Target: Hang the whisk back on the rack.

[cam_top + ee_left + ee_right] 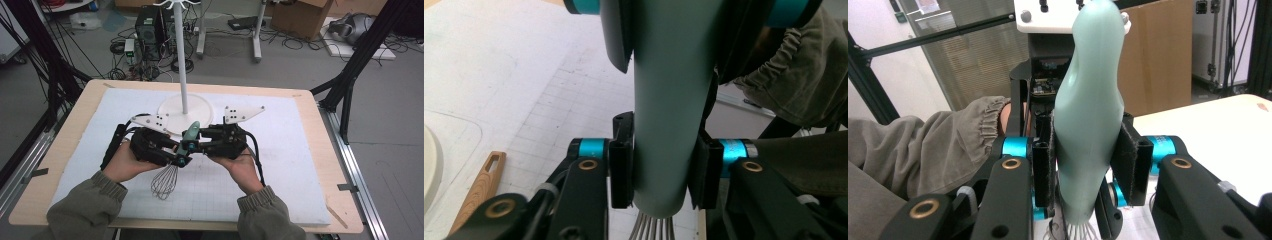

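Both grippers, left gripper (181,159) and right gripper (192,144), clamp pale-green-handled wire whisk (189,134) mid-table, near white round stand base (200,114)

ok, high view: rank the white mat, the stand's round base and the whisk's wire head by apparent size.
1. White mat, covers most of the tabletop.
2. Round base of the white stand.
3. Wire head of the whisk, clearly smallest, even though it sits nearer the camera than the base.

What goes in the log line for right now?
left gripper: shut on whisk | right gripper: shut on whisk | whisk: handle clamped in both, wires down, above mat
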